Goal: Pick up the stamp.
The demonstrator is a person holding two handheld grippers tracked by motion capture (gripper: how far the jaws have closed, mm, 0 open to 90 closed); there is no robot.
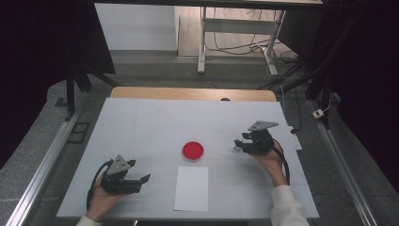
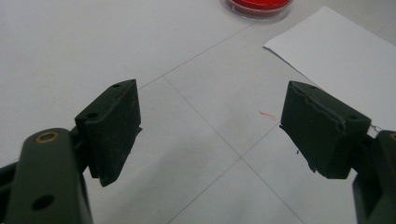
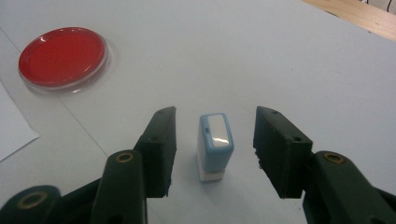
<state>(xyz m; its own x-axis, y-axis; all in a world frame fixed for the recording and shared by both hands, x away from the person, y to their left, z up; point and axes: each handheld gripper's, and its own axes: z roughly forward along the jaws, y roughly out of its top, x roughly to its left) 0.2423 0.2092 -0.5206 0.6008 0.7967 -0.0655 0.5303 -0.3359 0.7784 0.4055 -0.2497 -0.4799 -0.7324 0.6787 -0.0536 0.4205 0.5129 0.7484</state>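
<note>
your right gripper (image 3: 212,154) straddles the small upright light-blue plastic stamp (image 3: 214,145), pads apart, not gripping | left gripper (image 2: 210,135) parked near-left, jaws wide, empty | round red ink pad (image 1: 193,151) waits mid-table

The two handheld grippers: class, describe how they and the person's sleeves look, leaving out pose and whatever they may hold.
Both the left gripper and the right gripper are black, each topped by a grey three-cornered plate and trailing a black cable. Up close, each jaw is dark, blocky and flat-faced, on arms with brass-ringed pivot holes; the pads look scuffed at the edges. The person wears white sleeves.
</note>
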